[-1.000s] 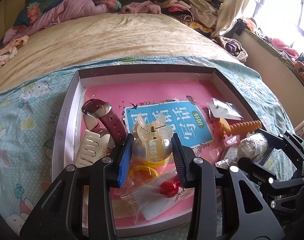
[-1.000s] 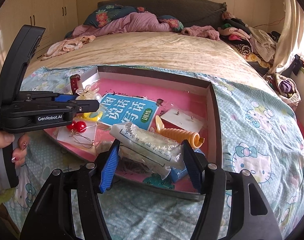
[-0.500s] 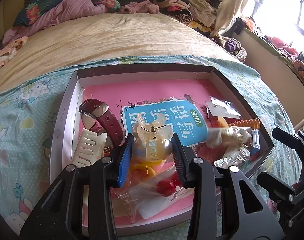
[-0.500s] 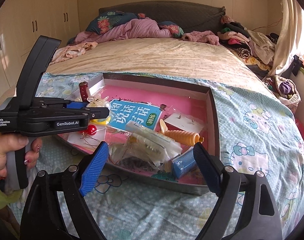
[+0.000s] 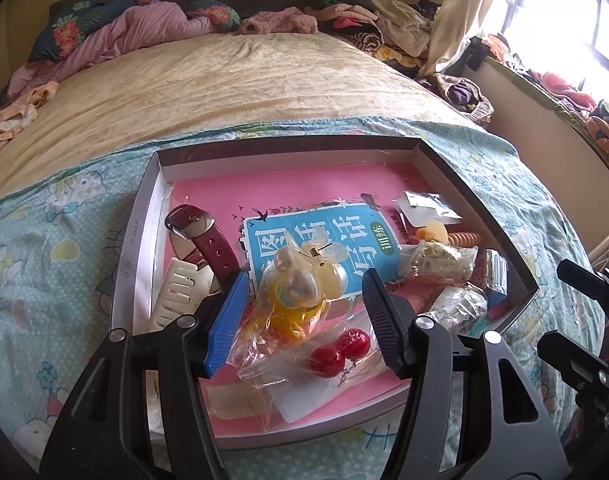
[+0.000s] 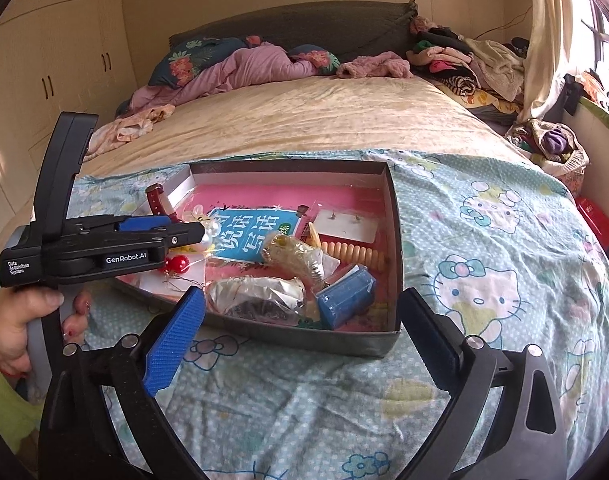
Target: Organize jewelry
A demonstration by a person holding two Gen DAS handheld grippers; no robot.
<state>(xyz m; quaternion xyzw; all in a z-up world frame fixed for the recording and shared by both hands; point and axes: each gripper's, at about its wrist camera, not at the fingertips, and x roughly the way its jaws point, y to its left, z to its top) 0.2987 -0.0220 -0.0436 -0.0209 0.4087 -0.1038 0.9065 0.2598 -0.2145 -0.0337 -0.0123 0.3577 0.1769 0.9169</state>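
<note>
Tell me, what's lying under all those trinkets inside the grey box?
A pink book with a blue title panel lines the box. The hair clip and plastic packets cover parts of it.

Right gripper (image 6: 300, 320) hovering over Hello Kitty blanket (image 6: 484, 272) before near wall of shallow box (image 6: 304, 338), jaws opening wide, nothing between them. Left gripper (image 6: 202, 232) reaching in over box's left edge, hand (image 6: 16, 320) gripping its handle; jaws opening, pearl-like clip just at tips. Lying in box: blue booklet (image 6: 248, 236) at centre, red cherry earrings (image 6: 178, 263) near left edge, foil-like packet (image 6: 260, 294) and blue case (image 6: 346, 296) along near wall, orange ridged piece (image 6: 354, 255) toward right wall.
</note>
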